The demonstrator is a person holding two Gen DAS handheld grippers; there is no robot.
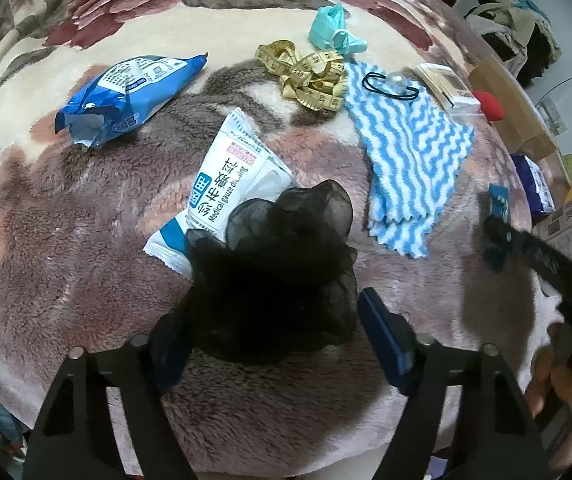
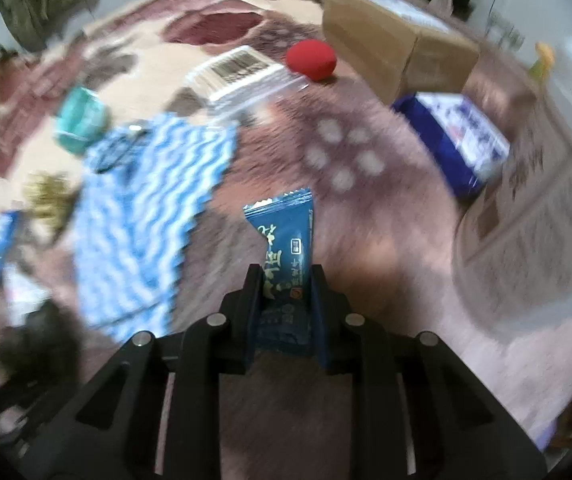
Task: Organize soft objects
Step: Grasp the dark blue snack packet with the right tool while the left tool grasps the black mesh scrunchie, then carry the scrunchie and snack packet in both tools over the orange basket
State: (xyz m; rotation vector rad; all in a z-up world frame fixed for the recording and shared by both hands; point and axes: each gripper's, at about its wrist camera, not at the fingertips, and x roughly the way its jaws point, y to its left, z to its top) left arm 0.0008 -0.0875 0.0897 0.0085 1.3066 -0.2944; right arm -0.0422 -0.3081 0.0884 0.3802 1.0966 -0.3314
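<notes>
A black mesh scrunchie (image 1: 274,280) lies on the floral fleece blanket (image 1: 66,240), partly over a white medical gauze packet (image 1: 226,184). My left gripper (image 1: 272,320) straddles the scrunchie; its left finger is half hidden under the mesh. The blue pad of the right finger (image 1: 384,336) stands right at the mesh's edge, with no visible squeeze. My right gripper (image 2: 284,276) is shut on a small blue sachet (image 2: 282,232), which sticks up from between the pads. The left wrist view shows that sachet (image 1: 498,204) at its right edge.
On the blanket lie a blue-and-white striped cloth (image 1: 406,148), a yellow tape measure (image 1: 306,76), a teal mask (image 1: 334,28), a blue wrapper (image 1: 126,88) and a pearl hair tie (image 1: 394,80). A red ball (image 2: 310,60), a cardboard box (image 2: 390,40) and a blue pack (image 2: 458,136) sit farther right.
</notes>
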